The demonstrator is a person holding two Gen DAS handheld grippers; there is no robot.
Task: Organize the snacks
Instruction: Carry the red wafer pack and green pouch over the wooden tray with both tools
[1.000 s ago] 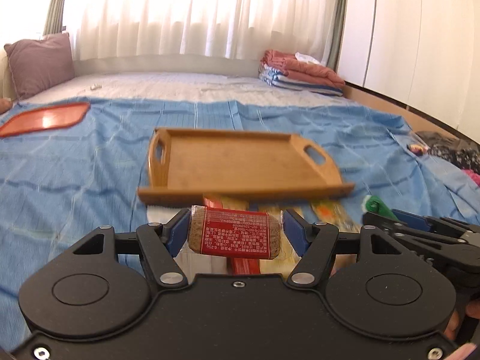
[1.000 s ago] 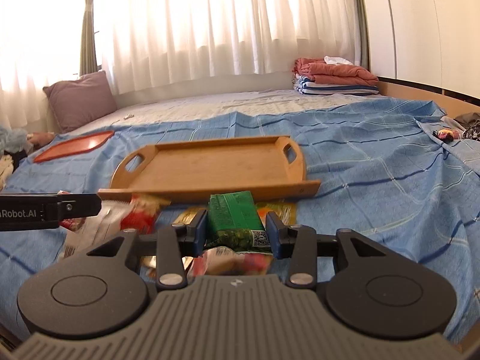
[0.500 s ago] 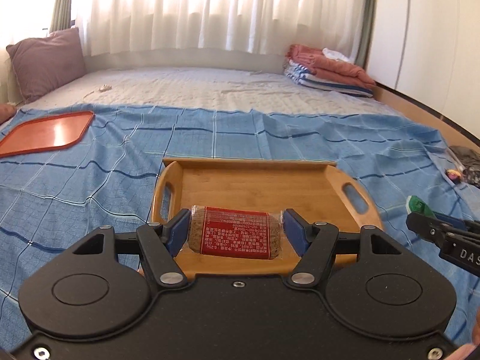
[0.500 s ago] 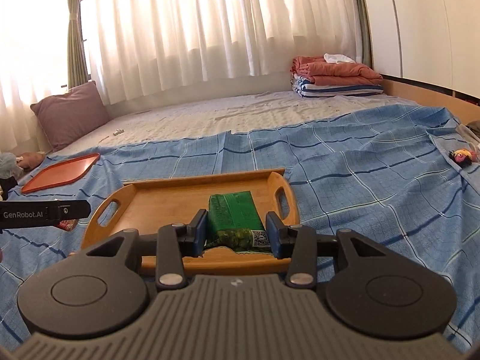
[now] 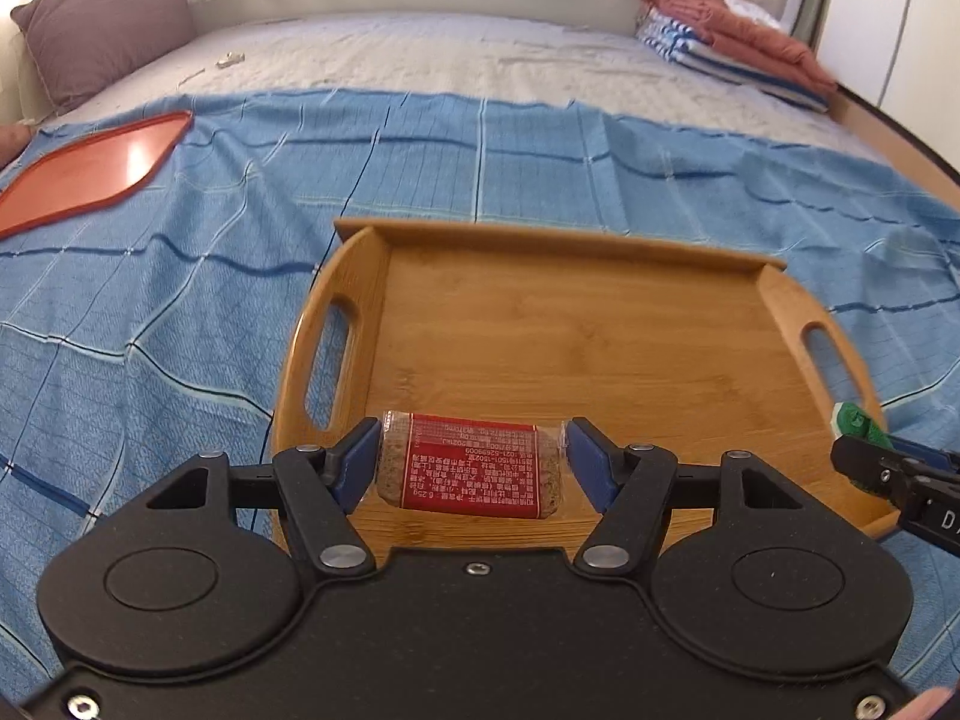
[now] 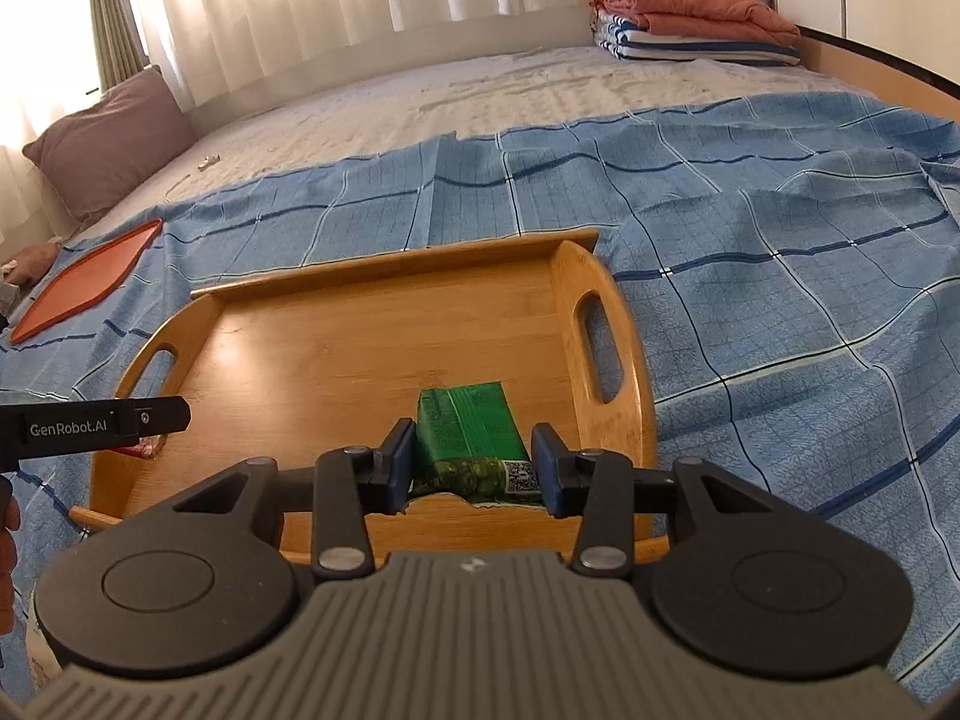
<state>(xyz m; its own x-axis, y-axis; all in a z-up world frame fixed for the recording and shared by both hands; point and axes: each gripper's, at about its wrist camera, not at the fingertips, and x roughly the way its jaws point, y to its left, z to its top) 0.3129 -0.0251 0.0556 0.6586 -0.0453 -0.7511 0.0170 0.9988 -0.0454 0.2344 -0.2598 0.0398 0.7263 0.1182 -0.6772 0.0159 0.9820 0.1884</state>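
While both claws hang tilted downward over the wooden tray (image 5: pixel 600 324), each one carries a snack. Clamped between the blue pads of the left gripper (image 5: pixel 474 465) is a red-labelled snack bar (image 5: pixel 471 468), held crosswise so that its clear wrapper ends meet the pads on either side; the brown bar shows through at both ends. Directly beyond and beneath this claw lies the bare bamboo floor of the tray, with one handle slot off to its left and the other far to its right. At the right edge of that view the tip of the other claw pokes in, a scrap of green wrapper showing at its end.

From the right wrist, the right gripper (image 6: pixel 474 468) is closed on a green snack packet (image 6: pixel 468 438), gripped near its torn lower end, with the rest of the packet reaching forward past the fingertips over the tray's right half. To the left of this claw, one black finger of the left tool crosses the tray's near left corner.

Beyond both claws spreads a blue checked sheet (image 6: pixel 780 276), and far off to the left lies a red tray (image 5: pixel 90 174).
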